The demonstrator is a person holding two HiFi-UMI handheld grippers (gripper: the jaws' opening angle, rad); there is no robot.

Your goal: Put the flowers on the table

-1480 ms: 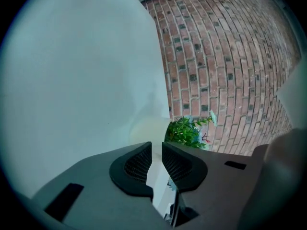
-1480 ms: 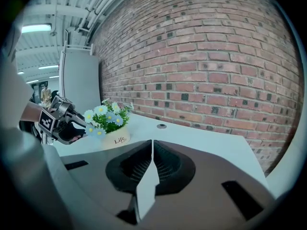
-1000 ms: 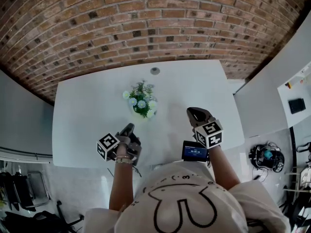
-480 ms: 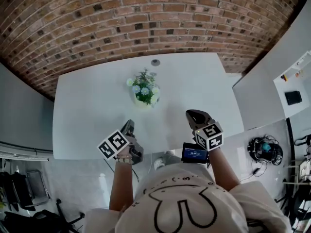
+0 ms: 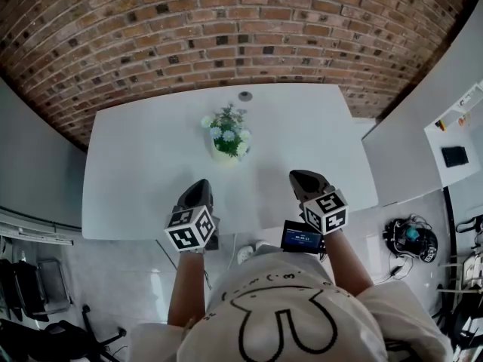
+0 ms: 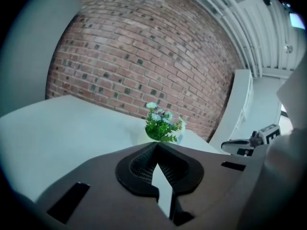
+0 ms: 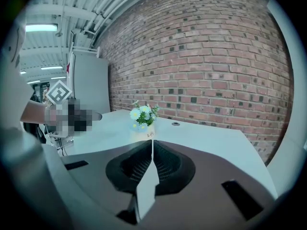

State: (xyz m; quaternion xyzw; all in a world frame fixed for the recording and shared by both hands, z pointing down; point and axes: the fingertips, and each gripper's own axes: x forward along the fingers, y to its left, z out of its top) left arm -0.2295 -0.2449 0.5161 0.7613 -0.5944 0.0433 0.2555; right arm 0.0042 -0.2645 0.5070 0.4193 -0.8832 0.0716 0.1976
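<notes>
A small pot of flowers with white and pale blue blooms and green leaves stands upright on the white table, toward its far middle. The pot also shows in the left gripper view and the right gripper view. My left gripper hovers over the table's near edge, shut and empty, well short of the flowers. To its right, my right gripper is also shut with nothing in it, its tips touching.
A brick wall rises behind the table. A small round grey cap sits in the tabletop near the far edge. A white partition stands at the right, with gear on the floor below it.
My left gripper has turned and moved a little right and forward, so its jaws now point toward the flowers. The right gripper has hardly moved. The flowers stay in place.
</notes>
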